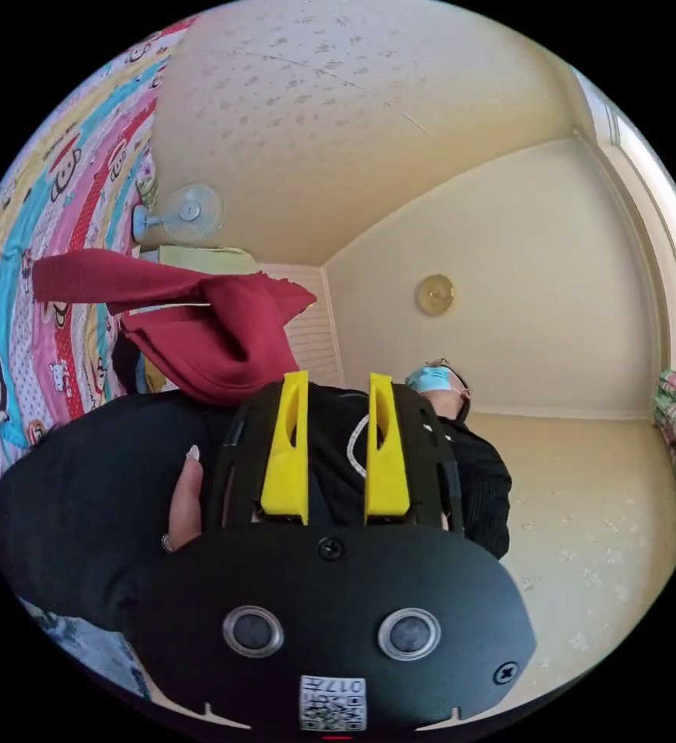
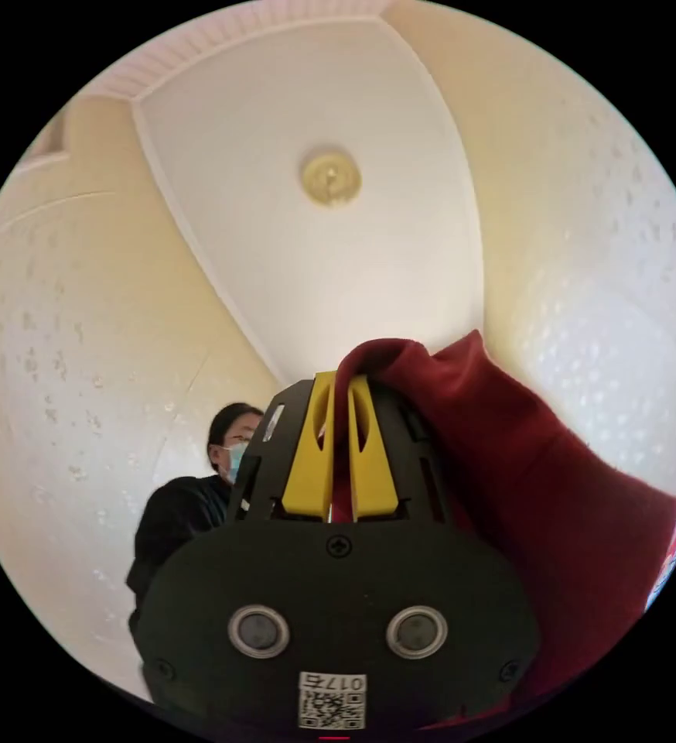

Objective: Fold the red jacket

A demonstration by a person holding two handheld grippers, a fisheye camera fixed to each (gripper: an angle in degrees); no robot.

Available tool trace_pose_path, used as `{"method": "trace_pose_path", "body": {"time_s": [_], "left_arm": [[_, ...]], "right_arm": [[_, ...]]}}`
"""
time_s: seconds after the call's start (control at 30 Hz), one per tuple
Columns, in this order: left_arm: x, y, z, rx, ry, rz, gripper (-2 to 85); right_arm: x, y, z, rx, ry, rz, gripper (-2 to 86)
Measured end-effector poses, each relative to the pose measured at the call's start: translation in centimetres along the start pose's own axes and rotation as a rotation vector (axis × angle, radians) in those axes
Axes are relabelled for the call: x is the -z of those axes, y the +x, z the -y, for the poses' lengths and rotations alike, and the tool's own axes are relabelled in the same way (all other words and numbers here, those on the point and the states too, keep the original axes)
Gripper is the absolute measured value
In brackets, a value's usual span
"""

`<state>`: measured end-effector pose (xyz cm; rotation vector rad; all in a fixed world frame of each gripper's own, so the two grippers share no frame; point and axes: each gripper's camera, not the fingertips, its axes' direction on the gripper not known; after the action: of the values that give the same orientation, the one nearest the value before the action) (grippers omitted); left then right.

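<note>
Both views face upward, sharing the ceiling lamp (image 1: pixel 435 294).

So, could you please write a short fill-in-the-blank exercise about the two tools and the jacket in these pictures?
1. The right tool is shut on the ____ jacket.
2. The left tool is ____, with nothing between its jaws.
3. Both tools have ____ jaws.
4. The round ceiling lamp hangs on the ____.

Missing words: red; open; yellow; ceiling

A cartoon-print bedspread (image 1: pixel 59 232) lies behind the lifted red jacket (image 1: pixel 199 325).
</note>
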<state>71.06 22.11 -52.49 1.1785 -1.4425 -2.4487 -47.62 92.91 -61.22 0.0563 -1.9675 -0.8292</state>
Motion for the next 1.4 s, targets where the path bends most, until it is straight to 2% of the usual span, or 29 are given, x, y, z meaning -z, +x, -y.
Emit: {"method": "trace_pose_path", "body": {"time_s": [0.07,0.1,0.17,0.2,0.27,0.33,0.47,0.53,0.6,0.67,0.7,0.73,0.83,0.9,0.93,1.0,1.03,1.1,1.13,1.17,1.2,1.27,1.33,1.4], "left_arm": [[-0.2,3.3,-0.1,-0.095,-0.023,0.063,9.7],[-0.7,5.4,0.2,-0.179,-0.023,0.136,9.8],[-2.3,7.7,1.0,-0.3,-0.018,0.242,10.6],[-3.9,8.4,1.8,-0.372,-0.02,0.303,11.1],[-7.0,8.4,3.5,-0.451,-0.046,0.391,11.3],[-10.6,7.4,5.5,-0.493,-0.088,0.444,11.4],[-19.7,5.5,8.5,-0.568,-0.207,0.39,10.7],[-23.1,6.0,8.2,-0.664,-0.229,0.48,13.2],[-26.7,7.2,6.6,-0.852,-0.215,0.765,18.0],[-28.6,7.7,5.5,-0.981,-0.212,0.95,19.7],[-29.4,7.5,5.4,-1.0,-0.259,0.986,20.8],[-29.8,7.2,5.6,-0.99,-0.296,0.973,21.3],[-31.2,5.1,7.6,-0.902,-0.424,0.713,21.2],[-33.2,1.9,9.9,-0.808,-0.554,0.459,18.8],[-33.8,0.7,10.6,-0.764,-0.594,0.395,18.5],[-35.9,-4.8,13.3,-0.555,-0.688,0.115,17.0],[-36.4,-6.5,13.8,-0.48,-0.698,0.04,16.5],[-38.4,-12.5,14.6,-0.207,-0.726,-0.355,10.0],[-38.7,-13.7,14.5,-0.163,-0.715,-0.463,8.1],[-38.6,-15.3,14.5,-0.12,-0.627,-0.641,4.9],[-37.6,-16.0,14.4,-0.12,-0.497,-0.742,2.4],[-35.5,-15.0,14.4,-0.194,-0.363,-0.745,1.6],[-33.0,-11.7,14.7,-0.342,-0.277,-0.628,1.0],[-30.7,-5.3,15.2,-0.513,-0.262,-0.418,0.7]], "right_arm": [[-8.5,1.0,1.3,-0.138,-0.306,0.083,2.0],[-10.9,0.9,1.3,-0.155,-0.398,0.078,1.9],[-20.9,-0.3,-0.1,-0.168,-0.787,-0.077,1.9],[-23.5,-0.9,-0.8,-0.159,-0.885,-0.131,1.9],[-32.0,-3.6,-4.1,-0.097,-1.203,-0.263,1.7],[-36.2,-5.6,-5.9,-0.077,-1.304,-0.32,1.5],[-41.7,-10.8,-7.4,-0.05,-1.33,-0.366,1.3],[-43.1,-13.4,-7.7,0.007,-1.325,-0.414,1.3],[-44.1,-15.8,-8.3,0.04,-1.323,-0.414,1.2],[-44.7,-18.7,-9.6,0.078,-1.304,-0.423,1.2],[-44.8,-19.3,-9.9,0.085,-1.297,-0.422,1.2],[-44.8,-20.4,-10.7,0.089,-1.283,-0.41,1.2],[-44.9,-22.5,-12.6,0.087,-1.246,-0.348,1.2],[-45.0,-23.4,-13.4,0.102,-1.22,-0.307,1.2],[-45.0,-23.9,-13.7,0.116,-1.21,-0.288,1.2],[-44.9,-24.5,-14.1,0.134,-1.198,-0.252,1.2],[-44.9,-24.6,-14.2,0.133,-1.185,-0.238,1.2],[-44.8,-24.7,-14.4,0.119,-1.169,-0.214,1.3],[-44.7,-24.9,-14.5,0.109,-1.163,-0.218,1.3],[-44.5,-25.3,-14.5,0.111,-1.164,-0.235,1.3],[-44.3,-25.6,-14.5,0.117,-1.166,-0.246,1.3],[-43.4,-27.3,-14.3,0.134,-1.172,-0.305,1.4],[-42.2,-28.5,-13.9,0.149,-1.171,-0.386,1.4],[-40.7,-29.6,-13.5,0.162,-1.169,-0.454,1.5]]}}
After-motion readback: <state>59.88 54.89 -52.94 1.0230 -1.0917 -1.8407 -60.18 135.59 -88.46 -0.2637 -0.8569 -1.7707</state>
